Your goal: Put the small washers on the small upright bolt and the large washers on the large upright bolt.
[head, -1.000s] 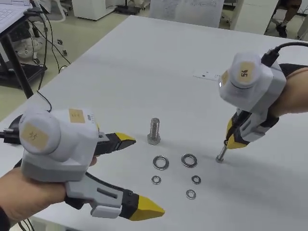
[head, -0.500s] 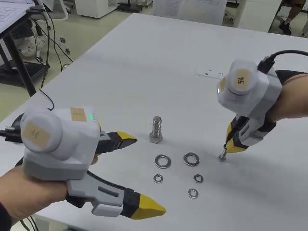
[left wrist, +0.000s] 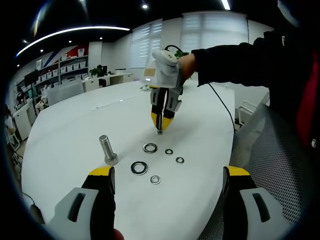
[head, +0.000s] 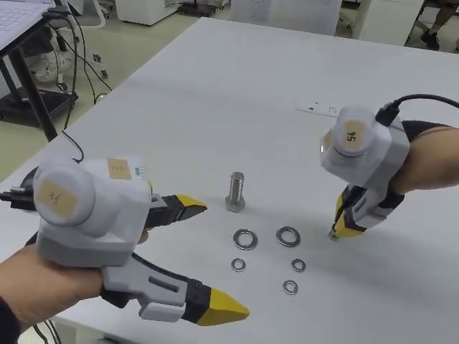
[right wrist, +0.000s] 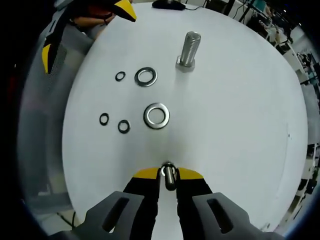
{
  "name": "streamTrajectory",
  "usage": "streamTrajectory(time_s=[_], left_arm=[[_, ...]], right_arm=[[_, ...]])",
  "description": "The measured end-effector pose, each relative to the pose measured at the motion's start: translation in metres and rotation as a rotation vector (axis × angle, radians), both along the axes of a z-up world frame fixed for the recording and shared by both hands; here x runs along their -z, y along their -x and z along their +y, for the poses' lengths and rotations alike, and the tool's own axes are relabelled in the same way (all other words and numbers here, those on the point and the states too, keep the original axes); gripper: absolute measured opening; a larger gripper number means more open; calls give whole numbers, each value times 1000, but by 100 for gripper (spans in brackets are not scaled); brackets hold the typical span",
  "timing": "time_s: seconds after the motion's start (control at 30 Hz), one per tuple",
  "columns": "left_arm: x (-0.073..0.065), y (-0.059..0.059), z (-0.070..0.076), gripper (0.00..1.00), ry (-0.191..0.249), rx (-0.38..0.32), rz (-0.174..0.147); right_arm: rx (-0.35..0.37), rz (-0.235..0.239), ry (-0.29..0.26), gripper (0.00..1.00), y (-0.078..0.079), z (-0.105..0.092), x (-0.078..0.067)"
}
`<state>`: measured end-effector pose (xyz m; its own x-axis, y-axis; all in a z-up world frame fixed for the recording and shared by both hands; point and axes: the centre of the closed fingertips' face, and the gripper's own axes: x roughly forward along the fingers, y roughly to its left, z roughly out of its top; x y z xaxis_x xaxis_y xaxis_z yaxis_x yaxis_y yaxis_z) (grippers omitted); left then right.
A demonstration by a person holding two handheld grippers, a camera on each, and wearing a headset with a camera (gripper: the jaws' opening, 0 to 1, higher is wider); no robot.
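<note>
Washers lie flat on the white table [head: 215, 100], five of them in a loose cluster, none touching another. The two large washers [head: 245, 239] sit side by side, and the three small washers [head: 290, 287] lie just on the near side of them, toward the table's edge. In the right gripper view the same cluster shows as two big rings [right wrist: 156, 115] and three little ones [right wrist: 124, 126] spread ahead of the jaws.

The large bolt [head: 235, 193] stands upright on its head just behind the large washers, its threaded shank bare. It stands apart from both grippers.

The right gripper [head: 344, 229] points down at the table to the right of the cluster, its jaws drawn narrow and clamped on the small bolt [right wrist: 170, 176]. The left gripper view shows that bolt [left wrist: 160, 131] poking out below the yellow tips with its lower end at the table top, close to upright. The jaws cover most of it.

The left gripper [head: 213, 259] is held low on the left side of the cluster, its claw spread wide with nothing between the yellow tips. In its own view the large bolt [left wrist: 107, 150] and the washers lie ahead between its two jaws.
</note>
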<state>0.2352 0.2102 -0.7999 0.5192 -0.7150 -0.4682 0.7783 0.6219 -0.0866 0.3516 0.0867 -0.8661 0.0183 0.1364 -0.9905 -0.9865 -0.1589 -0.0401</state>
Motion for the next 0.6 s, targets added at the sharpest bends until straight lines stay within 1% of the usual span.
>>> streamTrajectory(time_s=[0.43,0.6], left_arm=[[0,1,0,89,1,1,1],[0,2,1,89,0,0,2]], right_arm=[[-7,5,9,13,2,-1,6],[-11,4,8,15,3,-2,5]])
